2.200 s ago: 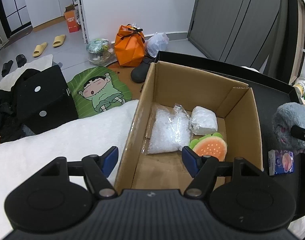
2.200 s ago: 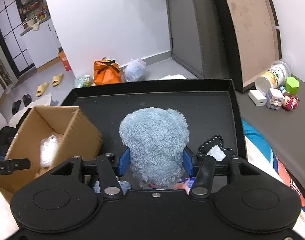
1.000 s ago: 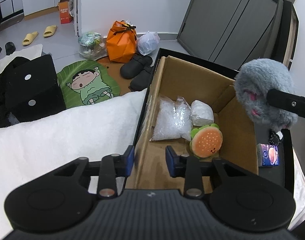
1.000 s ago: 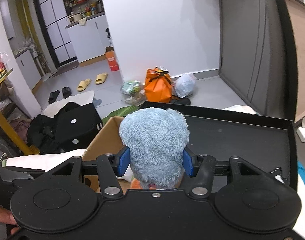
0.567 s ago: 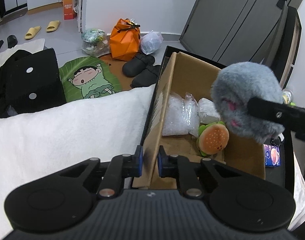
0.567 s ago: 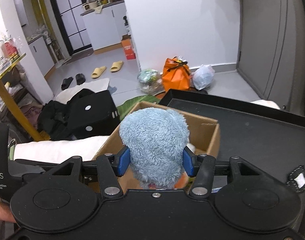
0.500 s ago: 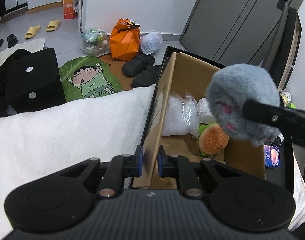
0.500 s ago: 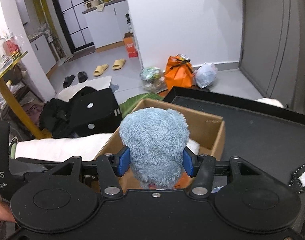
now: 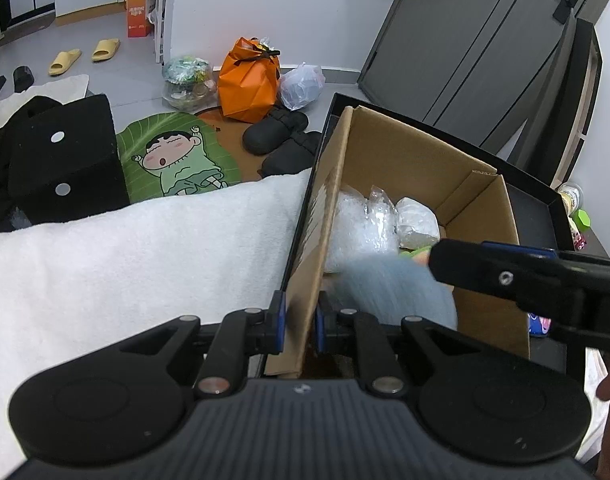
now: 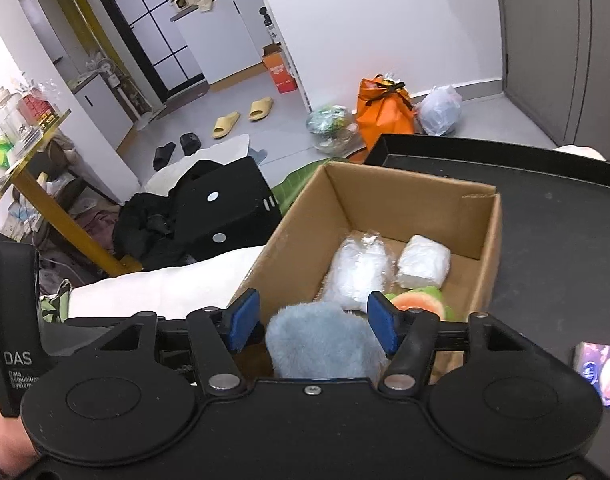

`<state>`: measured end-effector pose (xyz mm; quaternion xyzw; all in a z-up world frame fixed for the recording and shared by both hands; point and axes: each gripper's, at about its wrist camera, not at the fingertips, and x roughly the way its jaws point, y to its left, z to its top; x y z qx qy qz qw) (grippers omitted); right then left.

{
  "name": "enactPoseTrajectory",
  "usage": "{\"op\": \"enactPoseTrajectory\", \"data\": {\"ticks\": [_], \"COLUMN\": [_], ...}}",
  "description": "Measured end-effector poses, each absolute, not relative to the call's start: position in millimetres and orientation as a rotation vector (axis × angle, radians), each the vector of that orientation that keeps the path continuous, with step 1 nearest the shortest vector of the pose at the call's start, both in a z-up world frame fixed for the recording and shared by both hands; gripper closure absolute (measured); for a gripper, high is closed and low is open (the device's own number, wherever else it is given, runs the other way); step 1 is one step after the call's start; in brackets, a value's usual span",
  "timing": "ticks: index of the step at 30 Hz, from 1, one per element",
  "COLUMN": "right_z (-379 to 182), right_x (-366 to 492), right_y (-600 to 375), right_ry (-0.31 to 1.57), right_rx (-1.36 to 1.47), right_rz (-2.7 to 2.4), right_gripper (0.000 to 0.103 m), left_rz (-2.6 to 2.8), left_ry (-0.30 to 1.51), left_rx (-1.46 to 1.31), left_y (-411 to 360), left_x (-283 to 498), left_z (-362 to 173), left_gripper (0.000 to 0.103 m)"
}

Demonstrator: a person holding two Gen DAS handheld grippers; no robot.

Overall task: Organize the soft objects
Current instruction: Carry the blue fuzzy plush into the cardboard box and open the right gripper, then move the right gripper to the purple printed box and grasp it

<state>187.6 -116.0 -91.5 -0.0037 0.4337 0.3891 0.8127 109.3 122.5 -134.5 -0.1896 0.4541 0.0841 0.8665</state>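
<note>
Left tongs [image 9: 297, 322] clamped on the near-left wall of the cardboard box [image 9: 385, 152]. Right tongs [image 10: 311, 320] spread apart; blue plush [image 10: 325, 338] sits between the pads [image 10: 243, 318], apart from both, low in the box's near end. Left view blurs the plush [image 9: 397, 292] under the right tongs' arm; right view shows it sharp. Behind it: burger plush [image 10: 419, 302], 2 plastic-wrapped bundles [image 10: 359, 268] mid-box, far end bare cardboard. Only the right view shows the wide bare black tray [image 10: 565, 240] right of the box, small carton [image 10: 603, 372] near its front.
</note>
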Motion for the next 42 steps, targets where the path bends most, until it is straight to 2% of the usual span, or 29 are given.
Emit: {"op": "enactPoseTrajectory", "data": {"ticks": [13,20,25,30,34,36,42], "right_z": [-81,-87,-96,-110,-122,-128,-146], "right_x": [189,194,194,195,196,196,199], "right_y": [-166,-186,-197,-213,-225,-230,-246], "right_ry": [0.870,0.871,0.873,0.886,0.896,0.906,0.929], "right_rx": [-0.023,0.001,0.015,0.021,0.029,0.031,0.029], "right_rz": [0.727,0.680,0.647,0.601,0.561,0.547,0.483], "right_gripper": [0.044,0.043,0.039,0.037,0.031,0.031,0.031], "left_rz": [0.189,0.203,0.215,0.224,0.231,0.230,0.214], "left_ry": [0.959,0.958,0.969,0.971,0.973,0.979,0.979], "left_rx": [-0.361,-0.335,-0.317,-0.315,-0.304,-0.299,-0.253], "left_y": [116,109,107,106,102,100,89], "left_x": [111,112,112,112,114,117,123], "left_z": [-128,-120,-115,-108,-105,-103,-100], "left_gripper": [0.089,0.084,0.070,0.045,0.039,0.032,0.028]}}
